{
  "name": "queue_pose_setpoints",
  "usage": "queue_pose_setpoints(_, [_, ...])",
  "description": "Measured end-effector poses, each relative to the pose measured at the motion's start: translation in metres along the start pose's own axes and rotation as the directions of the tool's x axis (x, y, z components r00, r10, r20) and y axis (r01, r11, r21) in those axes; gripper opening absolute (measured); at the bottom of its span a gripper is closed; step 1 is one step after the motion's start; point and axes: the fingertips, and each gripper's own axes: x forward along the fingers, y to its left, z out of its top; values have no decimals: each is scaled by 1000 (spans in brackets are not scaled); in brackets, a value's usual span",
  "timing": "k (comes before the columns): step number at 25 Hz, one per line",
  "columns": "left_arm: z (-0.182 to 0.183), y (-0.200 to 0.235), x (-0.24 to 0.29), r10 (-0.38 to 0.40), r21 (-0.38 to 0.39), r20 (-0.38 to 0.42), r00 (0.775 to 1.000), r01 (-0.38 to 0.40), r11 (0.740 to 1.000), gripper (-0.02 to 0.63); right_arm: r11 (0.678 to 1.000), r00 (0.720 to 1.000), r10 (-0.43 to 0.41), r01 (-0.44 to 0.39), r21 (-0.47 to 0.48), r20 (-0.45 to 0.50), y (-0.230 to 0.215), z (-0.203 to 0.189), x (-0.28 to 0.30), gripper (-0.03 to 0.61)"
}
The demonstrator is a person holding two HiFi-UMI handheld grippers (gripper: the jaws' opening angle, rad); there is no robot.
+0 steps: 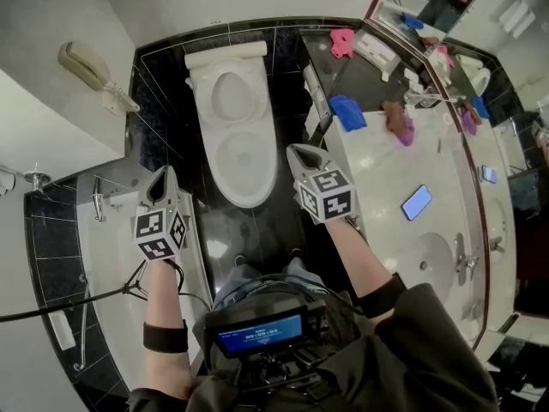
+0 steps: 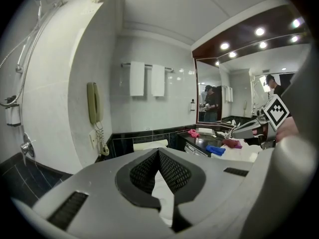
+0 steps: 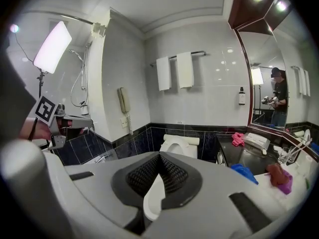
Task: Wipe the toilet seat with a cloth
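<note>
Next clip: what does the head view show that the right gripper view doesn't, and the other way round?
Only the head view: the smartphone lying face up and the sink basin near it.
Only the right gripper view: two white towels hanging on a wall rail, and a lit light panel on a stand.
Both: the toilet, the wall telephone, the blue cloth and the pink cloth on the dark counter.

On the right, the desk [image 1: 386,168] carries a blue cloth [image 1: 347,112], a pink cloth [image 1: 342,42] farther off, and a phone [image 1: 417,202] nearer.
</note>
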Motion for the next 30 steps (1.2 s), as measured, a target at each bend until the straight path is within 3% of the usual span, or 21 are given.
queue_pose_setpoints(7, [7,-4,18,-146,22,12,989,145,989,2,998,998,-56,56,11,-5,14,-6,5,17])
queue_pose_setpoints(10, [8,-23,38,-229,59,-15,973,229,972,80,994,994,-106,106,18,-14,4,-14,0,17])
queue_pose_setpoints(12, [7,-45,54,-283,90,-43,958,286,954,92,990,991,-131,132,39,-30,-9,-26,-7,17])
queue_pose_setpoints(15, [9,-87,80,-368,161,-87,926,378,912,180,984,986,-158,161,71,-49,-37,-43,-14,17])
queue_pose_setpoints(19, [13,-151,127,-450,283,-158,879,477,832,244,972,980,-193,199,122,-54,-93,-58,-21,17])
queue_pose_setpoints(22, [15,-204,162,-503,355,-219,836,548,757,267,960,973,-219,228,162,-74,-138,-72,-26,17])
queue_pose_setpoints(30, [1,-344,265,-569,538,-395,722,683,493,291,934,952,-276,298,198,-132,-235,-104,-41,17])
